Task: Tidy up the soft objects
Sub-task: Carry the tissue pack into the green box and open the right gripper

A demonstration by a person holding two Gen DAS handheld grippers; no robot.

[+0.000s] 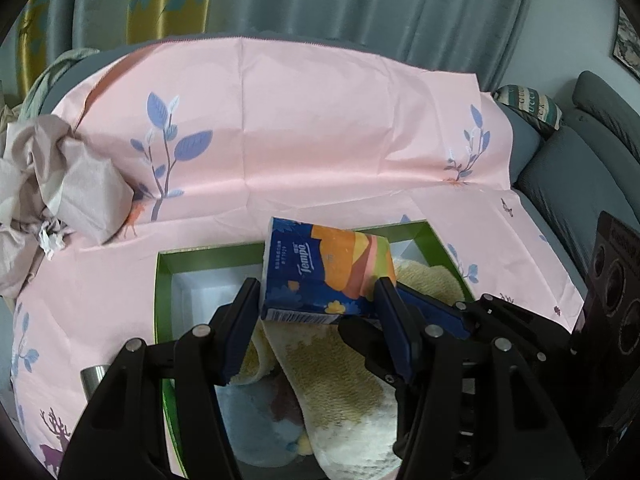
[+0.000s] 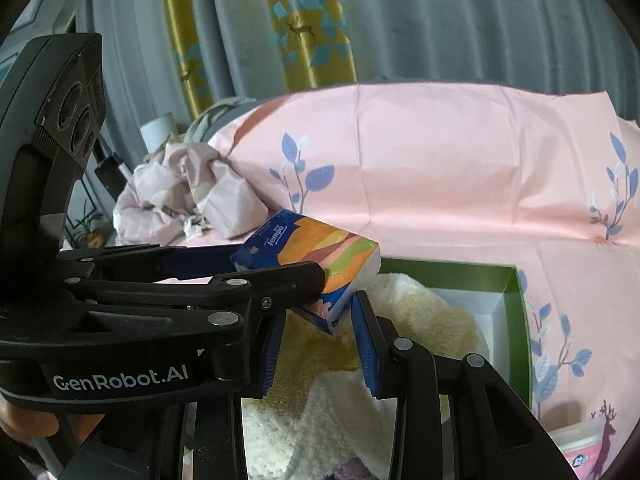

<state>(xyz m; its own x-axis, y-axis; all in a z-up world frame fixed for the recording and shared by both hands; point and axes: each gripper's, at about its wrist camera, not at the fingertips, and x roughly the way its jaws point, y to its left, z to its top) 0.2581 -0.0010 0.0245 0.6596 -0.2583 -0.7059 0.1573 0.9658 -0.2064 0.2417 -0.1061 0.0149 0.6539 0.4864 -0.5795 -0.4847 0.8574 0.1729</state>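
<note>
A blue and orange Tempo tissue pack (image 1: pixel 326 270) is held between the fingers of my left gripper (image 1: pixel 316 296), above a green-rimmed box (image 1: pixel 200 254). A fluffy cream and yellow towel (image 1: pixel 344 376) lies in the box. In the right wrist view the same pack (image 2: pixel 312 256) sits in the left gripper's fingers, which cross the frame from the left. My right gripper (image 2: pixel 318 332) is open just below the pack's corner, over the towel (image 2: pixel 320 408) in the box (image 2: pixel 516 304).
The box sits on a pink sheet with blue leaf prints (image 1: pixel 320 128). A crumpled pale cloth (image 1: pixel 60 176) lies at the left. A grey sofa (image 1: pixel 580 168) stands at the right. A pink tissue pack (image 2: pixel 580 452) lies at the lower right.
</note>
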